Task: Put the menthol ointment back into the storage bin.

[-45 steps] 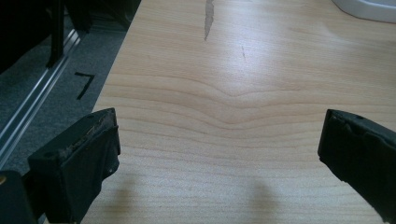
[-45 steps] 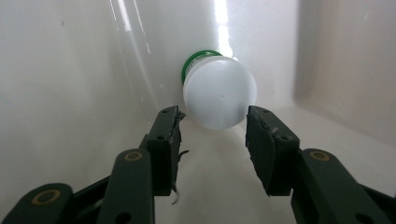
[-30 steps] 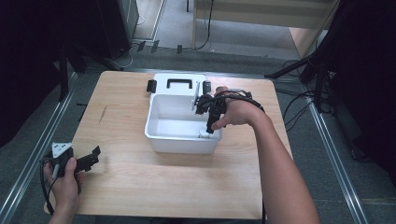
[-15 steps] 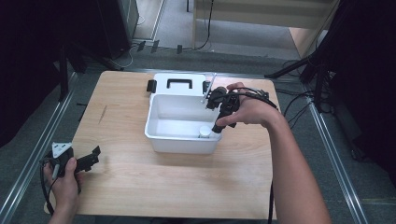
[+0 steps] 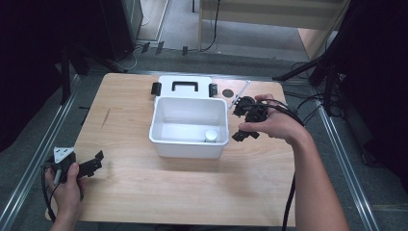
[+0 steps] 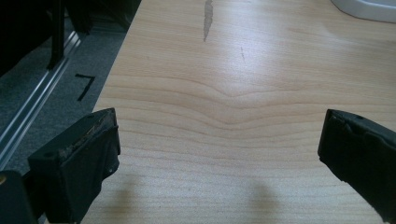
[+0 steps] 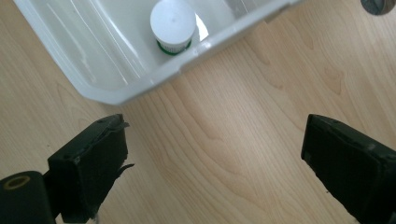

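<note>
A white plastic bin (image 5: 187,144) stands in the middle of the wooden table. A small white bottle with a green band (image 5: 210,135) stands upright in its near right corner, seen from above in the right gripper view (image 7: 173,21). My right gripper (image 5: 239,124) hovers just right of the bin, outside its wall (image 7: 140,86). Its jaws have just been opening and stand wide with only bare wood between them (image 7: 215,158). My left gripper (image 5: 96,162) rests at the table's near left corner, open over bare wood (image 6: 219,158).
The bin's white lid (image 5: 185,86) with a black handle lies flat behind the bin. A small dark disc (image 5: 228,92) sits on the wood to its right. Metal rails run along both table sides, and cables trail from the right hand.
The right gripper has risen out of the bin's right corner and moved right, leaving the white bottle standing inside. Its jaws are wider apart. The left hand has kept still.
</note>
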Available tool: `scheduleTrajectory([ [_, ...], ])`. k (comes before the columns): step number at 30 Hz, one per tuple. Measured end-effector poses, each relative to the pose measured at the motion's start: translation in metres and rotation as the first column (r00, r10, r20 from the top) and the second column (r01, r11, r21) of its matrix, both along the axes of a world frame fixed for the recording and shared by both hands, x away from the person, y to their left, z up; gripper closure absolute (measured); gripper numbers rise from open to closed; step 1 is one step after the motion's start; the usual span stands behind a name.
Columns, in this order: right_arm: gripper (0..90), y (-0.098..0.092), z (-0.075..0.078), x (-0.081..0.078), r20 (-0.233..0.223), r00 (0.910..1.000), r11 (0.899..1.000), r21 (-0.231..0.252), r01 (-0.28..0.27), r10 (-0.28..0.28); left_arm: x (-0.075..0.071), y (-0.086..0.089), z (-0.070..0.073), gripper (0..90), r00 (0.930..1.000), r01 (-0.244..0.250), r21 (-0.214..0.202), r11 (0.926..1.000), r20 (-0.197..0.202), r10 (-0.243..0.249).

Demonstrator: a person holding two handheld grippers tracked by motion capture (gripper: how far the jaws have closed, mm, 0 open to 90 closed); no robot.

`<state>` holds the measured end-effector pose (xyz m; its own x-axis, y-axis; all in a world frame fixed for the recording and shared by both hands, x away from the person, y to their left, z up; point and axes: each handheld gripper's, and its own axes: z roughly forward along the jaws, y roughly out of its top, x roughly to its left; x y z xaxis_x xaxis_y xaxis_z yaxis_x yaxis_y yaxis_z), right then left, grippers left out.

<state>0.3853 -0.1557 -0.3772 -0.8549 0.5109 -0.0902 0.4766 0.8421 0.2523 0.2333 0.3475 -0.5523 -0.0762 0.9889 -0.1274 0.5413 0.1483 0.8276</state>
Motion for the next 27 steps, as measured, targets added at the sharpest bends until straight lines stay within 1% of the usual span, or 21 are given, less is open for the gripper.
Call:
scheduleTrajectory([
  [1,7.7,-0.008,-0.004,-0.002,0.005,0.9998,1.0,0.015,0.017,-0.017,0.0,0.0,0.0,0.0,1.0,0.002,0.003,1.0,0.0,-0.002],
  [2,7.7,-0.008,-0.004,-0.002,0.005,0.9998,1.0,0.015,0.017,-0.017,0.0,0.0,0.0,0.0,1.0,0.002,0.003,1.0,0.0,-0.002],
  [5,7.7,-0.02,-0.01,-0.005,0.013,0.999,0.998,0.042,0.042,-0.042,0.0,0.0,0.0,0.0,1.0,0.0,0.004,1.0,0.002,0.0],
  [6,7.7,-0.025,-0.013,-0.007,0.011,0.998,0.997,0.056,0.062,-0.063,0.0,0.0,0.0,0.0,1.0,0.0,0.004,1.0,0.001,0.0],
  [7,7.7,-0.028,-0.015,-0.008,0.009,0.9974,0.995,0.066,0.071,-0.072,0.0,-0.001,0.0,0.0,1.0,0.001,0.005,1.0,0.0,-0.001],
  [8,7.7,-0.035,-0.02,-0.01,0.007,0.9954,0.991,0.091,0.095,-0.096,0.0,-0.001,0.0,0.0,1.0,0.001,0.007,1.0,0.001,-0.001],
  [10,7.7,-0.038,-0.023,-0.011,0.006,0.9943,0.99,0.096,0.105,-0.106,0.0,-0.001,0.0,0.0,1.0,0.001,0.009,1.0,0.0,-0.001],
  [14,8.0,-0.05,-0.035,-0.016,0.015,0.9884,0.98,0.132,0.148,-0.151,0.0,-0.001,0.0,0.0,1.0,0.0,0.008,1.0,0.001,0.0],
  [15,7.9,-0.052,-0.037,-0.017,0.018,0.9877,0.979,0.135,0.151,-0.155,0.0,-0.001,0.0,0.0,1.0,0.0,0.008,1.0,0.001,0.0],
  [16,8.0,-0.058,-0.041,-0.019,0.025,0.9843,0.975,0.146,0.169,-0.175,0.0,-0.001,0.0,0.0,1.0,0.0,0.009,1.0,0.0,0.0],
  [17,7.9,-0.061,-0.043,-0.021,0.026,0.9815,0.971,0.154,0.184,-0.19,0.0,-0.001,0.0,0.0,1.0,0.0,0.009,1.0,0.0,0.0],
  [18,7.9,-0.061,-0.043,-0.021,0.026,0.9815,0.971,0.154,0.184,-0.19,0.0,-0.001,0.0,0.0,1.0,0.0,0.01,0.9999,0.0,0.0],
  [19,7.9,-0.063,-0.045,-0.021,0.031,0.9796,0.968,0.159,0.191,-0.198,0.0,-0.001,0.0,0.0,1.0,0.0,0.01,0.9999,0.001,0.0],
  [20,7.9,-0.067,-0.047,-0.023,0.038,0.9759,0.964,0.169,0.206,-0.215,0.0,-0.001,0.0,0.0,1.0,0.0,0.01,0.9999,0.001,0.0],
  [21,7.9,-0.073,-0.052,-0.025,0.046,0.9722,0.958,0.189,0.217,-0.23,0.0,-0.001,0.0,0.0,1.0,0.0,0.009,1.0,0.001,0.0],
  [22,7.9,-0.073,-0.052,-0.025,0.046,0.9722,0.958,0.189,0.217,-0.23,0.0,-0.001,0.0,0.0,1.0,0.0,0.008,1.0,0.001,0.0],
  [24,7.8,-0.082,-0.059,-0.03,0.062,0.966,0.949,0.212,0.233,-0.251,0.0,-0.001,0.0,0.0,1.0,0.0,0.007,1.0,0.005,0.0],
  [26,7.8,-0.088,-0.064,-0.033,0.074,0.9611,0.943,0.225,0.244,-0.266,0.0,-0.001,0.0,0.0,1.0,0.001,0.008,1.0,0.005,-0.001],
  [27,7.8,-0.088,-0.064,-0.033,0.074,0.9611,0.943,0.225,0.244,-0.266,0.0,-0.001,0.0,0.0,1.0,0.001,0.008,1.0,0.005,-0.001],
])
